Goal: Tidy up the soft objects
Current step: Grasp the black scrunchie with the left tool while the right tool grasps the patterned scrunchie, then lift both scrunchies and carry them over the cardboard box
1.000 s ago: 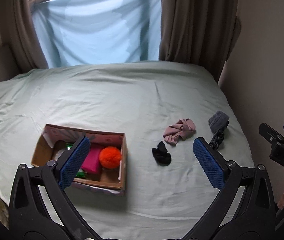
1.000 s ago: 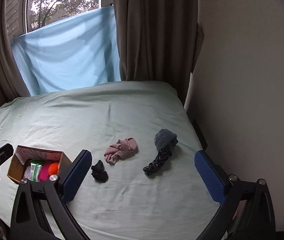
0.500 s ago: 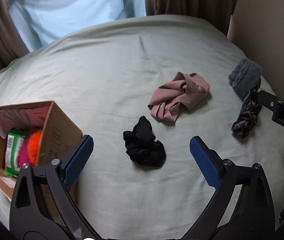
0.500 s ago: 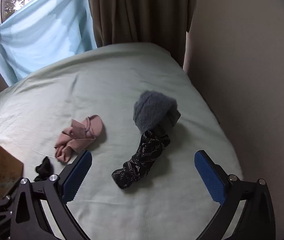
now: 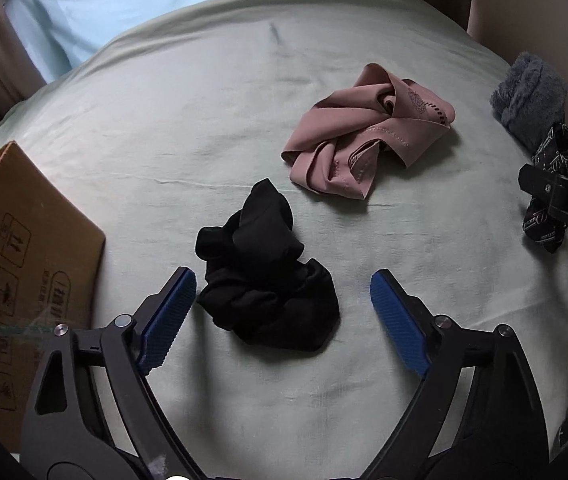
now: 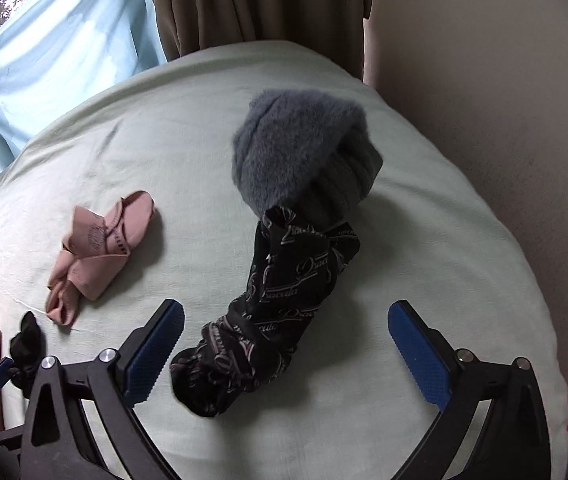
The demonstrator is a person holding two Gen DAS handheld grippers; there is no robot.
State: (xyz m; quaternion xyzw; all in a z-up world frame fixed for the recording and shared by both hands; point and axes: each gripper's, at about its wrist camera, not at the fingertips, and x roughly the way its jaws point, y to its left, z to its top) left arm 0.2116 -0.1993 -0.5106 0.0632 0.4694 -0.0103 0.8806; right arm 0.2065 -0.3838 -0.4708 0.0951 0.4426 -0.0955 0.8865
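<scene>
**Two grippers over loose cloth on a bed**

Standing at the far left edge of the left wrist view, a cardboard box shows only its printed brown side; its contents are hidden from here. Just right of it the left gripper hangs low over the pale green bedsheet, its blue pads on either side of a crumpled black cloth. The jaws are closing, yet a gap remains on the right side, and the left pad sits at the cloth's edge, perhaps just grazing it. Beyond and to the right lies a bunched pink garment, apart from the black one.

Farther right, in the right wrist view, the right gripper holds its jaws spread wide around the near end of a rolled black printed cloth, neither pad touching it. That roll's far end meets a fuzzy grey sock. A brown curtain hangs behind the bed, beside a light blue sheet over the window.
</scene>
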